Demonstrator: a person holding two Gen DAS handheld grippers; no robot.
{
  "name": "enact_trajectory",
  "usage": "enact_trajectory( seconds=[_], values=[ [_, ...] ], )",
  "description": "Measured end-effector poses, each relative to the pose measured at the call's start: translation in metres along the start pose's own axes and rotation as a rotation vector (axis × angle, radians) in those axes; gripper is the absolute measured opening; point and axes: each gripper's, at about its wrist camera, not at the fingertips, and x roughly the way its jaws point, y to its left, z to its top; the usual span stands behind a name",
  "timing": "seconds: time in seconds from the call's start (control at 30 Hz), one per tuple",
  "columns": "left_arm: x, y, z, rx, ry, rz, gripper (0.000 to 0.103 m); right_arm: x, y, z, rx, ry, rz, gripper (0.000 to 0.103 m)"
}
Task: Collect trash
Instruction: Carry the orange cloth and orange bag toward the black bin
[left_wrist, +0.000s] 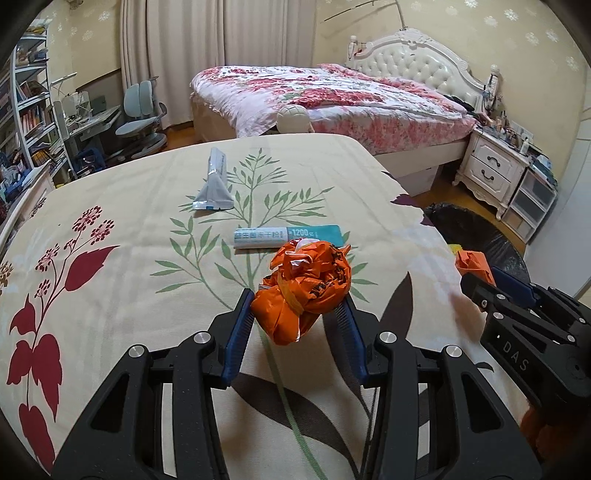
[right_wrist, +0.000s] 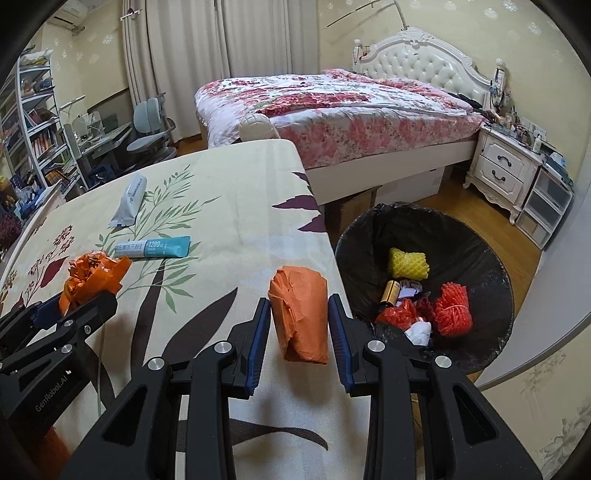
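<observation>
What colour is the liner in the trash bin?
Black; the bin liner shows best in the right wrist view.

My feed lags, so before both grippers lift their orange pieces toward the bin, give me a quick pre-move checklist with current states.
1. Left gripper clamps the crumpled orange plastic bag: ok, both pads touch it.
2. Right gripper grips the folded orange paper wad: cannot tell, slight gaps show beside the pads.
3. Black-lined trash bin open with room: ok.
4. Path from wad to bin free: ok, bin sits just past the table edge.
5. Silver sachet and teal-and-white packet away from both grippers: ok.
</observation>
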Motion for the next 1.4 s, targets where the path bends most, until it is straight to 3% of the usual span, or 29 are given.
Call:
enact_trajectory(
  seconds=[0.87,1.4],
  values=[
    [0.029,-0.104,0.011,0.146,0.008,-0.117,0.044,0.001,-0.087,0.001,0.124,-0.022,-0.134,0.033],
    [0.07,-0.156,0.041,0.194,0.021,-0.125,0.044,0.03,-0.131,0.022,0.197,-0.031,-0.195,0.033]
  ],
)
